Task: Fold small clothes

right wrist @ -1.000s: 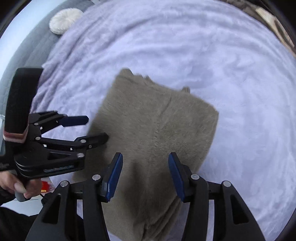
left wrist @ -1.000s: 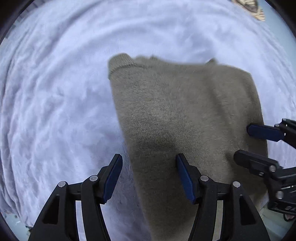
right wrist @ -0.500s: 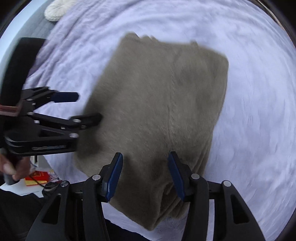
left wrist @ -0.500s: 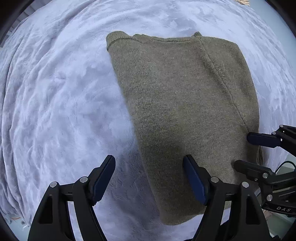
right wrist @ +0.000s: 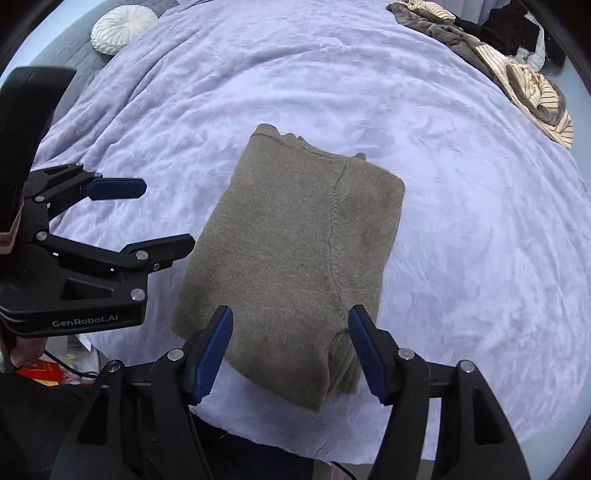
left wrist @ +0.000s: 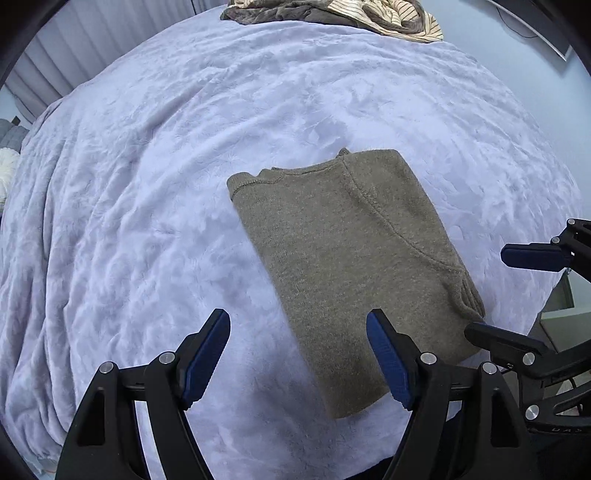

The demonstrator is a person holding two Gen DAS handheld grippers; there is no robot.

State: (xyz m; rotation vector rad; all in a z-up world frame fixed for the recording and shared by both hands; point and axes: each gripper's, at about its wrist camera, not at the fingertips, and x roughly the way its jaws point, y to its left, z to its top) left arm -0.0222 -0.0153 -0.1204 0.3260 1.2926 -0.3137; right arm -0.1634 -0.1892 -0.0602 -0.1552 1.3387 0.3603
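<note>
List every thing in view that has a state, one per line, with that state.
Sweater: folded into a rectangle, lying flat on the blanket, held by neither gripper.
Blanket: spread over the bed, lightly wrinkled.
Pile of clothes: unfolded, heaped at the far edge.
Left gripper: open, empty.
Right gripper: jaws opening, nothing between them.
Round cushion: lying beyond the blanket's edge.

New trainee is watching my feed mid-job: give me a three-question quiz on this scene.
1. True or false: the olive knit sweater lies folded on the lavender blanket.
2. Which gripper holds the sweater? A) left gripper B) right gripper C) neither
3. Fill in: the pile of unfolded clothes lies at the blanket's ____ edge.

Key: 1 true; 2 C; 3 far.
</note>
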